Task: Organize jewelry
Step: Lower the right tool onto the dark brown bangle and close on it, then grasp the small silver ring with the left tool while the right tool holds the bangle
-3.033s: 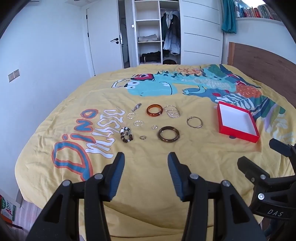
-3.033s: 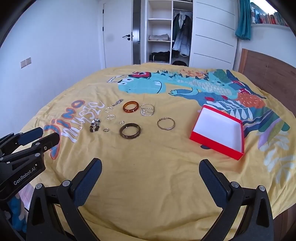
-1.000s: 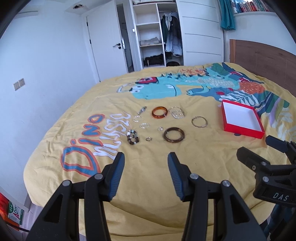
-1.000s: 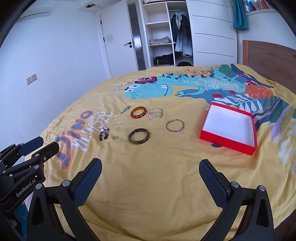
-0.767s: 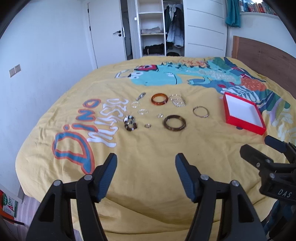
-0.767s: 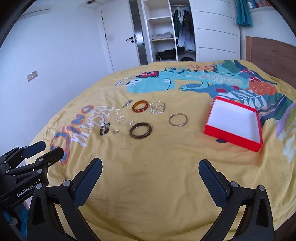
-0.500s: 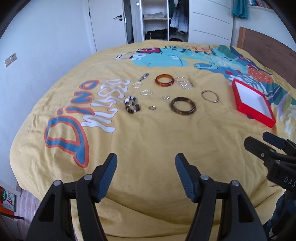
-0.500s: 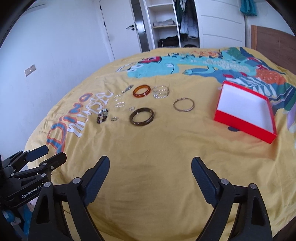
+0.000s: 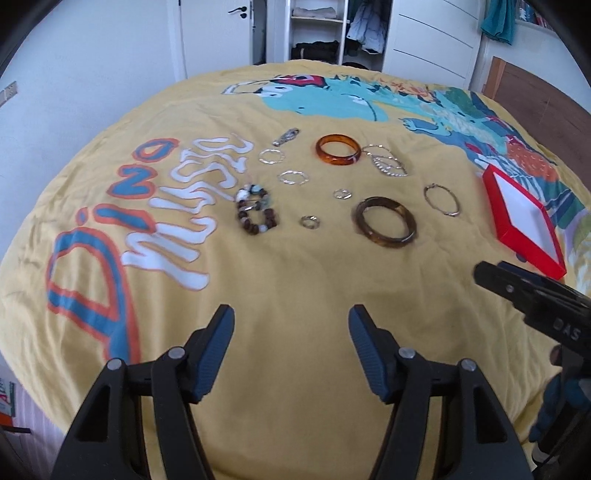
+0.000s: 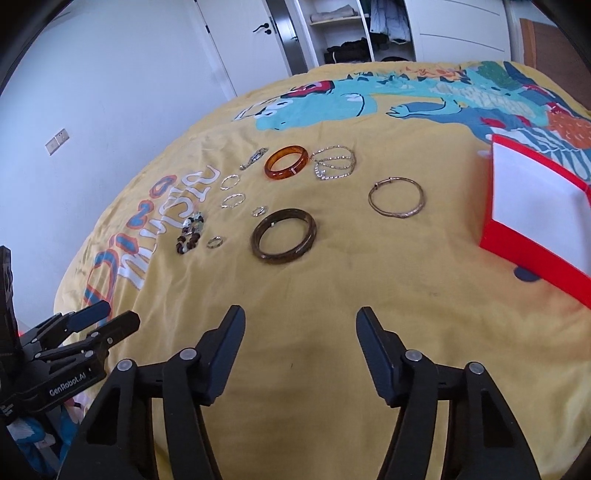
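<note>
Jewelry lies spread on a yellow bedspread [image 9: 295, 280]: a dark brown bangle [image 9: 386, 222] [image 10: 283, 235], an amber bangle [image 9: 338, 149] [image 10: 286, 162], a thin metal bangle [image 9: 441, 199] [image 10: 396, 199], a bead bracelet [image 9: 256, 210] [image 10: 190, 232], a chain [image 9: 386, 165] [image 10: 334, 161] and several small rings. An open red box [image 9: 524, 221] [image 10: 535, 206] with white lining sits at the right. My left gripper [image 9: 291, 332] is open and empty, well short of the jewelry. My right gripper [image 10: 300, 330] is open and empty, in front of the dark bangle.
The bed's near edge drops off below both grippers. A white door [image 10: 243, 44] and an open wardrobe [image 9: 325, 33] stand behind the bed, a wooden headboard [image 9: 543, 92] at the right. The left gripper shows at the lower left of the right wrist view [image 10: 74, 332].
Both grippers have moved forward and tilted down toward the bed, so the jewelry is closer. The right gripper's jaws have narrowed; the left's widened slightly.
</note>
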The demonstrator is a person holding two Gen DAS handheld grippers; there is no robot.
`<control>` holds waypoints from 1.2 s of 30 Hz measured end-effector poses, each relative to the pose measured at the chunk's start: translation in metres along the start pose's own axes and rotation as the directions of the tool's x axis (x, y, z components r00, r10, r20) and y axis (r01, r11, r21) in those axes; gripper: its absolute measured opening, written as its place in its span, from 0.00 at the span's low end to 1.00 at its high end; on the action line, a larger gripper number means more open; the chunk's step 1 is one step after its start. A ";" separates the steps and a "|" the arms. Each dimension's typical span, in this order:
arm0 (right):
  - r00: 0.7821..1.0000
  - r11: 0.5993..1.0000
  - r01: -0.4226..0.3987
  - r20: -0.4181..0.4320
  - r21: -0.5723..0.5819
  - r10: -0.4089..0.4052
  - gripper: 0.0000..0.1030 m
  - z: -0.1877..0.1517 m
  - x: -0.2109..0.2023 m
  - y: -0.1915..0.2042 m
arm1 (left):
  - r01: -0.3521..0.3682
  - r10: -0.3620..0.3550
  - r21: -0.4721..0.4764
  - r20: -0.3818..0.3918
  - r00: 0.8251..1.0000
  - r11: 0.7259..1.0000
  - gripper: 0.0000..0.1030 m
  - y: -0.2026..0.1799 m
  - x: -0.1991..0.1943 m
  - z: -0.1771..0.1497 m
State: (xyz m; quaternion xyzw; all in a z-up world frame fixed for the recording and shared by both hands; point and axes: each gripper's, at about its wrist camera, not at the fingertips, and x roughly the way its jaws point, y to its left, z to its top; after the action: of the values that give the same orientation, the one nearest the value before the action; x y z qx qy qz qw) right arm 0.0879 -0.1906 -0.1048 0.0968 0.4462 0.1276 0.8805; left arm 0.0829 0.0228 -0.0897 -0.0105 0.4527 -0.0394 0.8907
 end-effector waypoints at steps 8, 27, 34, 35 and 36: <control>0.998 0.999 -0.052 -0.035 0.017 0.052 0.44 0.043 0.057 -0.015 | 0.087 -0.086 0.024 -0.021 0.996 0.996 0.38 -0.004 0.041 0.037; 0.990 0.995 -0.031 -0.139 -0.098 0.017 0.12 0.076 0.140 -0.014 | 0.082 -0.080 0.079 -0.036 0.996 0.993 0.38 -0.010 0.092 0.066; 0.991 0.997 -0.064 -0.122 -0.047 0.058 0.09 0.065 0.118 -0.039 | 0.051 -0.049 0.071 -0.039 0.998 0.996 0.38 -0.009 0.104 0.067; 0.991 0.997 -0.069 -0.118 -0.037 0.064 0.09 0.062 0.114 -0.042 | 0.050 -0.048 0.071 -0.041 0.998 0.996 0.38 -0.009 0.106 0.068; 0.991 0.997 -0.073 -0.115 -0.028 0.069 0.09 0.058 0.109 -0.046 | 0.047 -0.044 0.071 -0.042 0.998 0.996 0.38 -0.010 0.108 0.068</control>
State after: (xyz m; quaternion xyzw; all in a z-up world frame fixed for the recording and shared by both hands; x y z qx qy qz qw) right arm 0.2036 -0.2033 -0.1670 0.0909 0.4898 0.1713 0.8500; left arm 0.2005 0.0033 -0.1363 0.0121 0.4685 -0.0764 0.8801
